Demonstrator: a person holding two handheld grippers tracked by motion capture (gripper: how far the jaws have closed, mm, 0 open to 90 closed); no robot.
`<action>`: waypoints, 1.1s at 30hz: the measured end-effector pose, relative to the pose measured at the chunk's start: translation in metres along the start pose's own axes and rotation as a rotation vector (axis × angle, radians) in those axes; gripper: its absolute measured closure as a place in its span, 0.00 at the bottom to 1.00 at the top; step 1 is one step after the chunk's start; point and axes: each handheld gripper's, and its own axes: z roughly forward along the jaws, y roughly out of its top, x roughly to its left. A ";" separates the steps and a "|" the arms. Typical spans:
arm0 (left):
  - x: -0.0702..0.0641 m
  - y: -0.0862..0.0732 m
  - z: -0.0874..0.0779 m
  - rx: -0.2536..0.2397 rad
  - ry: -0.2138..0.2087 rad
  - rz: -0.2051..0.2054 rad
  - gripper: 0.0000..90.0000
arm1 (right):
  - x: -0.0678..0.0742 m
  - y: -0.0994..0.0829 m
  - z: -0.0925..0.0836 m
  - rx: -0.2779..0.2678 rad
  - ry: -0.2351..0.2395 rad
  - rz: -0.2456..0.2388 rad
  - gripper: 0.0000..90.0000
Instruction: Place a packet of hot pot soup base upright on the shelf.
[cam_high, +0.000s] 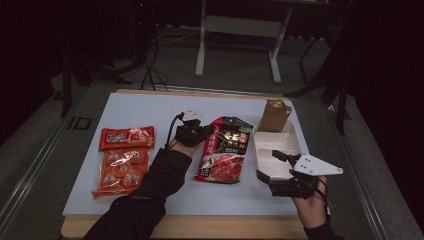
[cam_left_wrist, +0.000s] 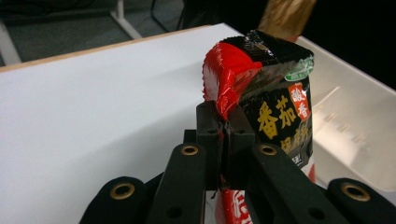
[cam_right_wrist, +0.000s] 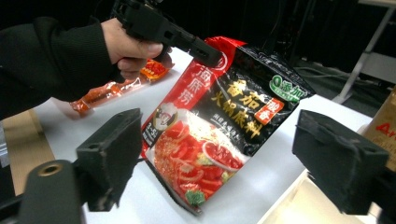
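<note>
Gripping soup-base pouch (cam_high: 224, 150) — left tongs (cam_high: 202, 131) | right tongs (cam_high: 270, 167) agape — over white tray (cam_high: 272, 150), compartments bare

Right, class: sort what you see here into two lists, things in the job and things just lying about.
In the job:
left tongs, shut on the soup-base pouch
right tongs, open over the white tray

Lying about:
orange snack packs
brown paper bag

A dim lab or test room, not a home: a white board (cam_high: 150, 107) laid over a wooden table (cam_high: 200, 227) on grey carpet (cam_high: 235, 65), cables (cam_high: 150, 65) trailing across the floor, a bare desk frame (cam_high: 240, 30) behind, black surroundings.
</note>
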 end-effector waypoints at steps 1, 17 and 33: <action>-0.001 0.000 -0.001 -0.006 -0.007 0.002 0.98 | 0.000 0.000 -0.001 -0.005 -0.004 0.005 0.16; -0.012 0.007 -0.042 -0.107 -0.046 0.042 0.97 | -0.004 0.004 -0.001 0.026 -0.015 0.101 0.11; -0.020 -0.003 -0.066 -0.204 -0.189 0.033 0.97 | -0.005 0.023 0.014 0.026 0.007 0.116 0.23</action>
